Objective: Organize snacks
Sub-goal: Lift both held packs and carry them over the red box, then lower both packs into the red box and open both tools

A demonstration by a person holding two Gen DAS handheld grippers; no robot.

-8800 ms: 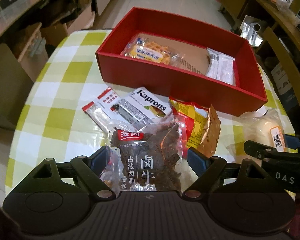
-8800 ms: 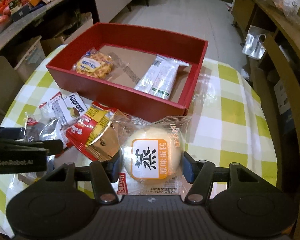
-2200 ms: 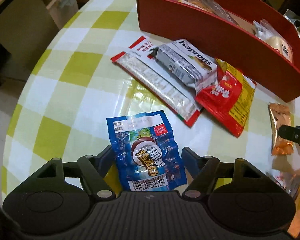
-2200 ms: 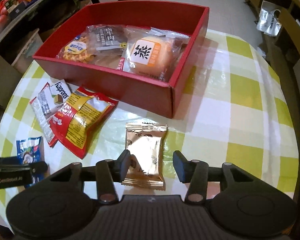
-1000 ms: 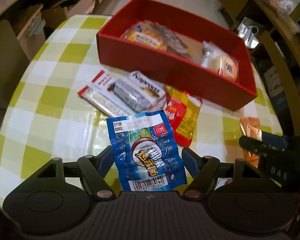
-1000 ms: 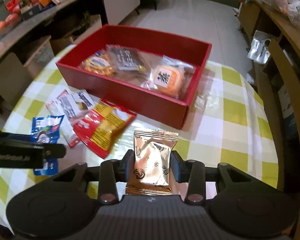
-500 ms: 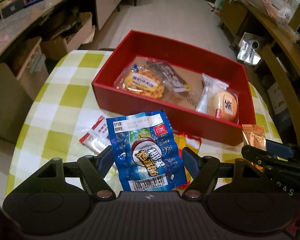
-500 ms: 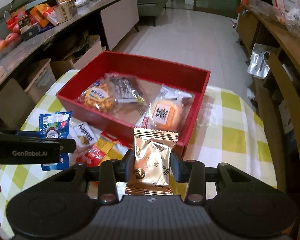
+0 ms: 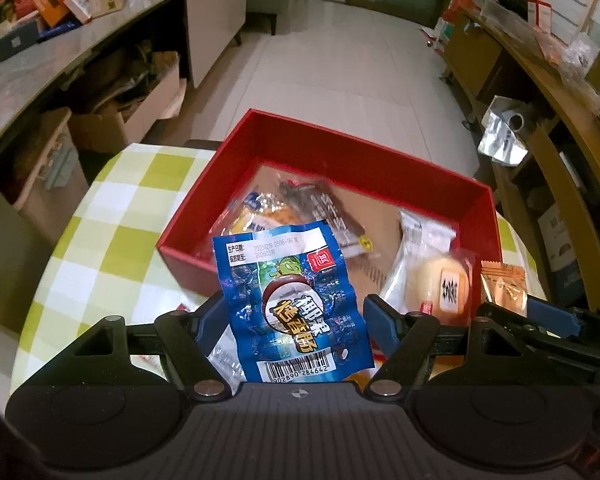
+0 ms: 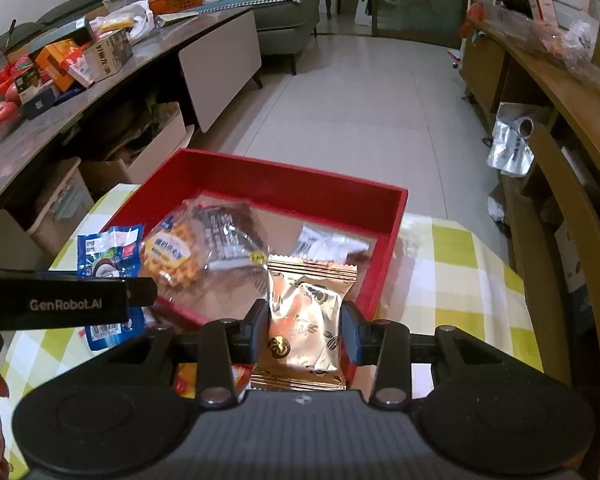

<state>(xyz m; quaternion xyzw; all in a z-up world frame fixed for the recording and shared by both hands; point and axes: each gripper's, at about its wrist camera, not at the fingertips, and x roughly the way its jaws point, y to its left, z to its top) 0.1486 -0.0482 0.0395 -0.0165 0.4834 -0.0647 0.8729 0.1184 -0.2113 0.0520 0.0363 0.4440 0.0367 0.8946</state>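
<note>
My left gripper [image 9: 294, 316] is shut on a blue snack packet [image 9: 292, 300] and holds it above the near wall of the red box [image 9: 340, 156]. My right gripper [image 10: 305, 330] is shut on a gold foil packet [image 10: 306, 320], held above the box's [image 10: 292, 178] near right corner. The box holds a waffle pack [image 10: 172, 256], a dark jerky pack [image 10: 224, 236], a round cake pack [image 9: 440, 284] and white sachets [image 10: 324, 244]. The gold packet [image 9: 502, 284] and right gripper show at the right of the left wrist view. The blue packet [image 10: 108, 252] and left gripper show at the left of the right wrist view.
The box stands on a round table with a green and white checked cloth [image 9: 112, 236]. Red and yellow packets [image 10: 188, 380] lie under the grippers, mostly hidden. A cluttered counter [image 10: 60, 72] runs along the left. A wooden shelf unit [image 10: 560, 120] stands at the right. Tiled floor lies beyond.
Both grippers have risen and moved forward over the red box with their packets. The loose packets on the cloth have dropped out of sight below.
</note>
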